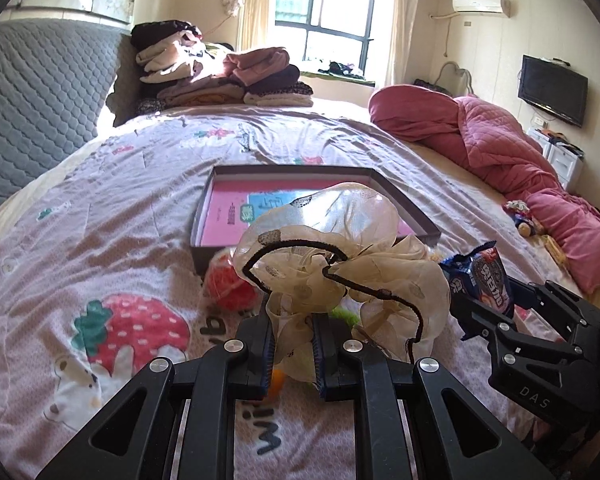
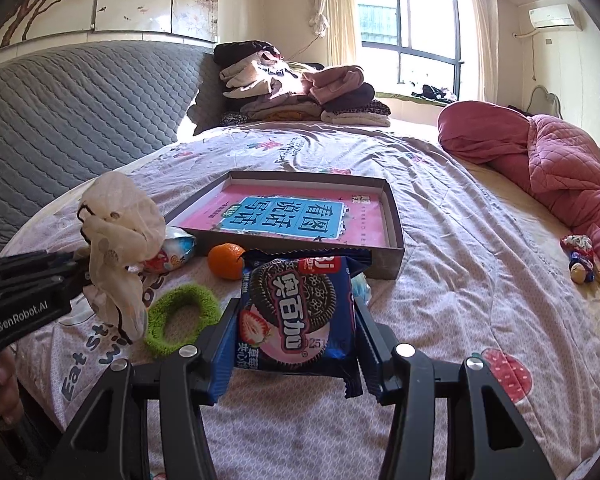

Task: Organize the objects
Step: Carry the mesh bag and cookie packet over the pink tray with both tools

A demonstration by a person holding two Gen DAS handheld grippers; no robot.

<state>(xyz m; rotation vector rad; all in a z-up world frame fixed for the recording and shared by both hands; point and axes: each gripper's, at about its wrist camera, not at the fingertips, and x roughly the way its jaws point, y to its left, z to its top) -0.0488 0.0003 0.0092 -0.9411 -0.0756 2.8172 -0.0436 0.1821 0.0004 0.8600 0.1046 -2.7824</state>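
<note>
Bedspread, pale pink cotton printed with strawberries (image 2: 480,248), carried everything. The left tongs (image 1: 293,320) were pressed together on the lower folds of a cream sheer fabric bow with black wire trim (image 1: 340,256), holding it clear above the bed's near-middle. The right tongs (image 2: 296,332) pinched a blue cookie packet printed with a strawberry sandwich biscuit (image 2: 296,312) by its two side edges, also lifted off the bedspread. Ahead of both, toward the bed's middle, lay a shallow dark-walled cardboard box lid holding a pink and blue booklet (image 2: 396,220), its near edge just behind the packet. A small orange tangerine (image 2: 226,260), a fuzzy green hair tie (image 2: 180,312) and a shiny snack wrapper (image 2: 176,250) lay before that near edge. Open bedspread stretched right of the box toward a crumpled red quilt (image 2: 560,172) along the far-right edge.
</note>
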